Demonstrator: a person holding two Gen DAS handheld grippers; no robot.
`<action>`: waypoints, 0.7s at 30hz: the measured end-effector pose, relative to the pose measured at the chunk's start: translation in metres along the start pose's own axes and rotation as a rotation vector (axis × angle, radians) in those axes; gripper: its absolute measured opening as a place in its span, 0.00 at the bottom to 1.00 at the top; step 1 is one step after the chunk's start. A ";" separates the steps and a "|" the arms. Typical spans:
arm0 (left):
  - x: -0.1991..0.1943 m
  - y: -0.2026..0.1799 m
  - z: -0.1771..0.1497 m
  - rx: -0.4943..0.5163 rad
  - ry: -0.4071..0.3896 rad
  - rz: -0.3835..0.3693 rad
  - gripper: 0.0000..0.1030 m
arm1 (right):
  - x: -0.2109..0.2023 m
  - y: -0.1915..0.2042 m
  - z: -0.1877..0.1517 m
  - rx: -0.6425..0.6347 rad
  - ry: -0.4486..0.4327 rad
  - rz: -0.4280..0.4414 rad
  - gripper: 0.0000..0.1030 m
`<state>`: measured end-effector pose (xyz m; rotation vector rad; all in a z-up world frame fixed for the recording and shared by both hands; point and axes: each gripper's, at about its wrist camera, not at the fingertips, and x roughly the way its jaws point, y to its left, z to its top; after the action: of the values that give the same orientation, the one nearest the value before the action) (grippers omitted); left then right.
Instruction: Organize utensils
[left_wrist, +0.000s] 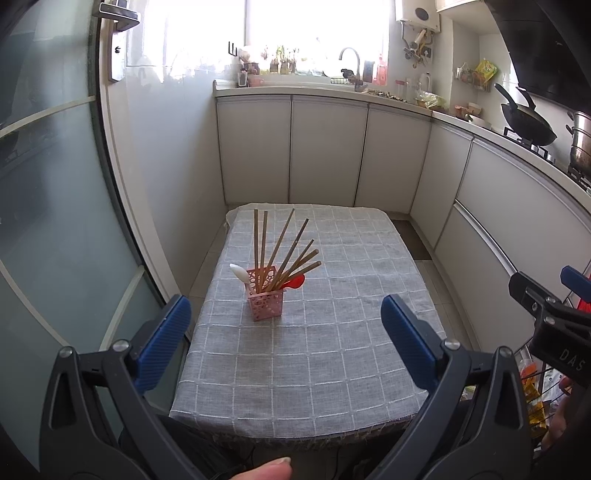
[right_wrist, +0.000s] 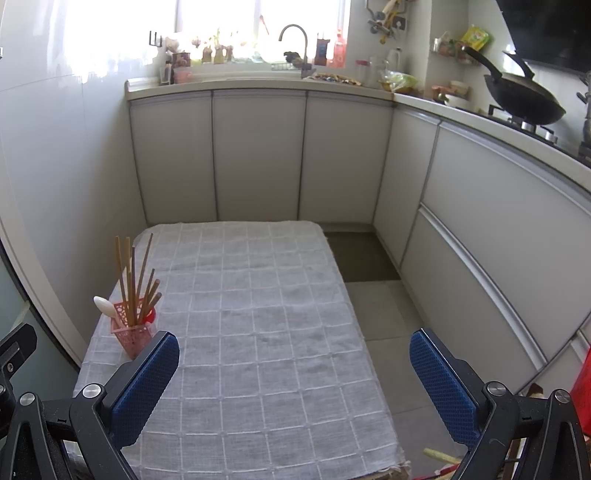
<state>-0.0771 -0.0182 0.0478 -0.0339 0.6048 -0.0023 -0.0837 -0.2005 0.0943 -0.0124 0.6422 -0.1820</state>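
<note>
A pink perforated holder (left_wrist: 265, 298) stands upright on the grey checked tablecloth (left_wrist: 332, 354), left of the middle. Several wooden chopsticks (left_wrist: 284, 247) fan out of it, with a white spoon (left_wrist: 239, 274) on its left side and a red spoon (left_wrist: 295, 283) on its right. The right wrist view shows the same holder (right_wrist: 131, 338) at the table's left edge. My left gripper (left_wrist: 286, 328) hangs open above the near half of the table, nothing between its blue pads. My right gripper (right_wrist: 293, 363) is open too, over the table's right edge, and shows as black parts (left_wrist: 546, 314) at the right.
White kitchen cabinets (left_wrist: 325, 151) wrap around the back and right. The counter holds a sink tap (left_wrist: 351, 55), a black wok (left_wrist: 528, 122) and a steel pot (left_wrist: 580, 140). A frosted glass door (left_wrist: 48, 206) stands on the left. Tiled floor (right_wrist: 384, 325) runs right of the table.
</note>
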 end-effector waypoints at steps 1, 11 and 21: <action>0.000 0.000 0.000 0.000 0.000 0.000 0.99 | 0.000 0.000 0.000 0.000 0.000 0.000 0.99; 0.003 -0.004 0.002 0.005 0.013 -0.013 0.99 | 0.003 -0.001 -0.001 0.002 0.005 -0.005 0.99; 0.017 -0.009 0.003 0.005 0.040 -0.030 0.99 | 0.013 -0.002 0.002 0.002 0.017 -0.002 0.99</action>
<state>-0.0614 -0.0272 0.0414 -0.0384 0.6441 -0.0334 -0.0727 -0.2053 0.0881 -0.0095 0.6586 -0.1845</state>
